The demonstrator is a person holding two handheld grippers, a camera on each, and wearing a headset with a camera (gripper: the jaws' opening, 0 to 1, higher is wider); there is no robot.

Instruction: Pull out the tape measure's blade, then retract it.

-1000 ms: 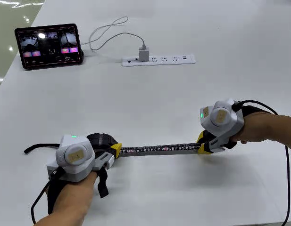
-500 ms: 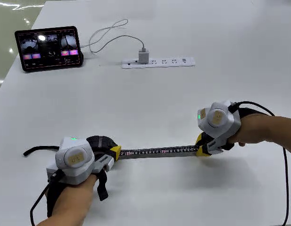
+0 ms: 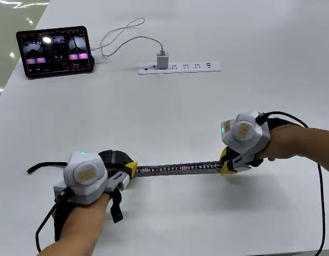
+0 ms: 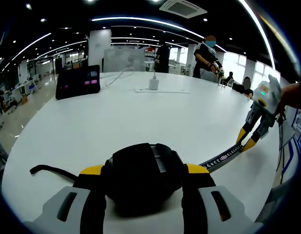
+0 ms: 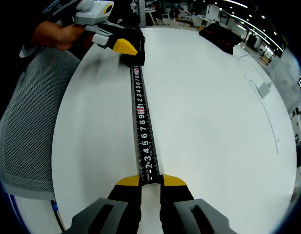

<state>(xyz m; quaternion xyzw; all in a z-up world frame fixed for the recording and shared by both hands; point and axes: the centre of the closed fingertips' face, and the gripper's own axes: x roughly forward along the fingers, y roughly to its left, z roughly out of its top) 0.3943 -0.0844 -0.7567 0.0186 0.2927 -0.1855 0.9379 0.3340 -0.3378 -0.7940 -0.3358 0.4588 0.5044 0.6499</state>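
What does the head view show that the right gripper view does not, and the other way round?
Head view: a black strap lying on the white table, and the person's right hand. Right gripper view: a grey mesh chair back beside the table. Both: the black round tape measure, its numbered blade pulled out, and the right gripper shut on the blade's end.

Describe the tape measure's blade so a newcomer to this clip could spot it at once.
Near the front of the white table, a thin dark strip, the blade, stretches from the black case held in the left gripper to the right gripper, which pinches its tip. Unlike the white power strip farther back, it is dark and printed with numbers.
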